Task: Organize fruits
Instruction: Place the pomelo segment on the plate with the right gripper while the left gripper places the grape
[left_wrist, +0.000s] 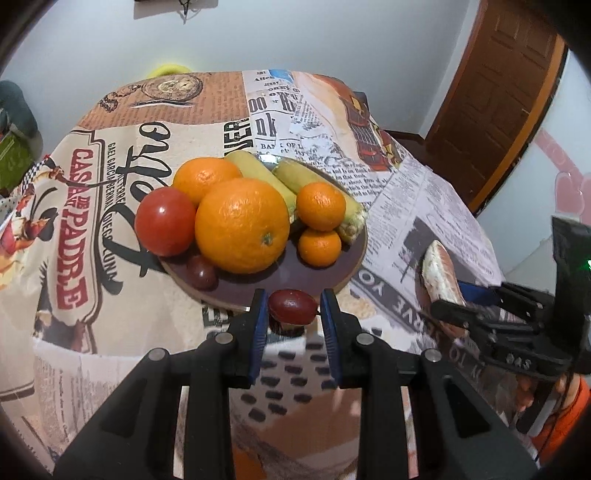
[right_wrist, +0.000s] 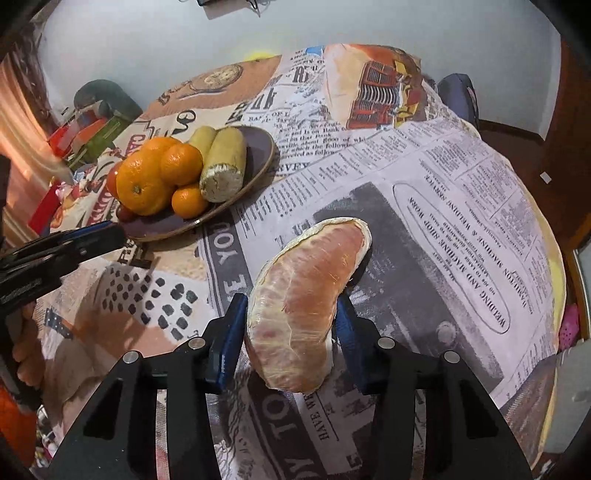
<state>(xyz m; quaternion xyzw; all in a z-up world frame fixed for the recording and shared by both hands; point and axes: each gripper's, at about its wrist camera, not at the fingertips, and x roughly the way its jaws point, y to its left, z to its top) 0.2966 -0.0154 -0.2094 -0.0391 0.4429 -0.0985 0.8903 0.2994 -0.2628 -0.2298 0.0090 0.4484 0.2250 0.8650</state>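
Observation:
A dark round plate (left_wrist: 295, 273) (right_wrist: 258, 147) holds a big orange (left_wrist: 242, 225), several smaller oranges, a tomato (left_wrist: 165, 220), two corn cobs (left_wrist: 321, 192) and a dark grape (left_wrist: 202, 272). My left gripper (left_wrist: 292, 308) is shut on a red grape (left_wrist: 292, 305), held just in front of the plate's near rim. My right gripper (right_wrist: 291, 325) is shut on a peeled pomelo segment (right_wrist: 303, 299), held above the tablecloth to the right of the plate. The segment also shows in the left wrist view (left_wrist: 441, 273).
The table is covered by a newspaper-print cloth (right_wrist: 424, 206). Boxes and clutter (right_wrist: 85, 136) lie beyond the table's left edge. A wooden door (left_wrist: 495, 96) stands at the back right. The left gripper shows in the right wrist view (right_wrist: 74, 240), near the plate's rim.

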